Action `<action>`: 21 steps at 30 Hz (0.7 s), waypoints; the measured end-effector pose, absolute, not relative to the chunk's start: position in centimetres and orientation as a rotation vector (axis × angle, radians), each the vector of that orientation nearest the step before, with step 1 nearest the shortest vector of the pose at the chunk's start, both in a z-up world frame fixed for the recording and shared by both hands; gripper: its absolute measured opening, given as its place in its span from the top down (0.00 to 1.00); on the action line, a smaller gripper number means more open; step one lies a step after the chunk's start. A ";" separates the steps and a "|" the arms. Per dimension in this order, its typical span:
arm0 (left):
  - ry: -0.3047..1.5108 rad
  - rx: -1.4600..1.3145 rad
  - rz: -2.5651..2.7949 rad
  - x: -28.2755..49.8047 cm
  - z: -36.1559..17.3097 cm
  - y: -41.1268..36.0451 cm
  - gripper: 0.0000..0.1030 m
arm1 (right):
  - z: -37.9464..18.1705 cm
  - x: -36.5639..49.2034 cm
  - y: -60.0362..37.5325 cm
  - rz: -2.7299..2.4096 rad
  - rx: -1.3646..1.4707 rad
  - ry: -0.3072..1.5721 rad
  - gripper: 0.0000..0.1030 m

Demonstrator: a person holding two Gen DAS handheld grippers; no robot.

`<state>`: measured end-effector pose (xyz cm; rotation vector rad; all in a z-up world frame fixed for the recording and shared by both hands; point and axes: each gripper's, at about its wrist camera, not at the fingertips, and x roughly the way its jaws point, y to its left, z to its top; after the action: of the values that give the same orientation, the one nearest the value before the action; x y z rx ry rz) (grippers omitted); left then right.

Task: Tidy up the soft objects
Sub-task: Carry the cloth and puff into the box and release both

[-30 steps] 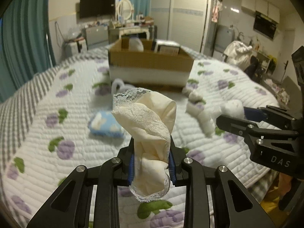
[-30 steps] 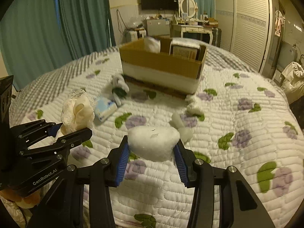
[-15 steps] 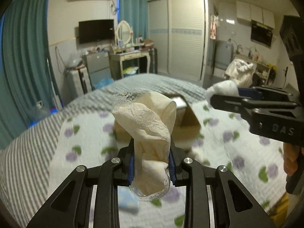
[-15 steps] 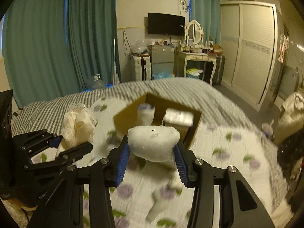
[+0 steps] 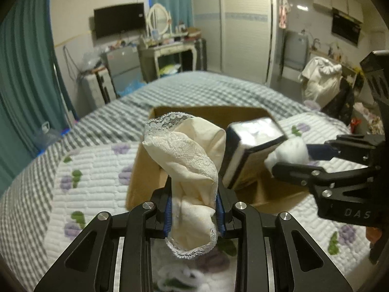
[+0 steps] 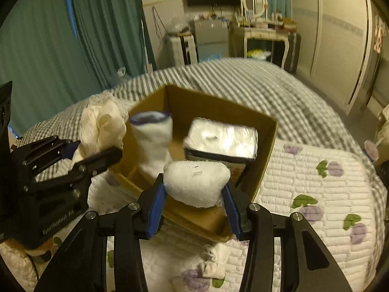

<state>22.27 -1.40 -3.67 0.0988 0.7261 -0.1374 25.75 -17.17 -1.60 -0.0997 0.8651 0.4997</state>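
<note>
Left claw (image 5: 193,211) clamped on a cream lace-trimmed sock (image 5: 192,163), which sticks up between the blue pads just in front of the cardboard box (image 5: 143,165); right claw (image 6: 193,203) closed on a fluffy white sock (image 6: 197,183), held over the box's near edge. Box sits on the bed's quilted floral cover (image 6: 323,194), holding an upright white sock with a dark cuff (image 6: 153,141) on the left and a plastic-wrapped tissue pack (image 6: 221,141) on the right, tilted. Another white soft item (image 6: 214,260) lies on the cover below the right claw.
</note>
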 end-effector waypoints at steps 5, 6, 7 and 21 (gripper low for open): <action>0.753 0.119 -0.132 25.0 -4.4 -1.8 0.73 | -2.3 28.1 -17.8 0.509 -0.075 0.861 0.56; 0.751 0.127 -0.130 25.3 -4.4 -2.0 0.73 | -2.3 28.5 -17.7 0.513 -0.073 0.863 0.54; 0.748 0.134 -0.129 25.5 -4.4 -2.1 0.71 | -2.5 28.9 -17.7 0.516 -0.072 0.864 0.53; 0.667 0.122 -0.071 21.5 0.3 -1.3 0.29 | 3.0 25.9 -18.9 0.456 -0.049 0.751 0.29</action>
<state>21.52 -1.25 0.33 0.1215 0.6669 -0.0714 25.90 -18.94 2.98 -0.0488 0.7506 0.4562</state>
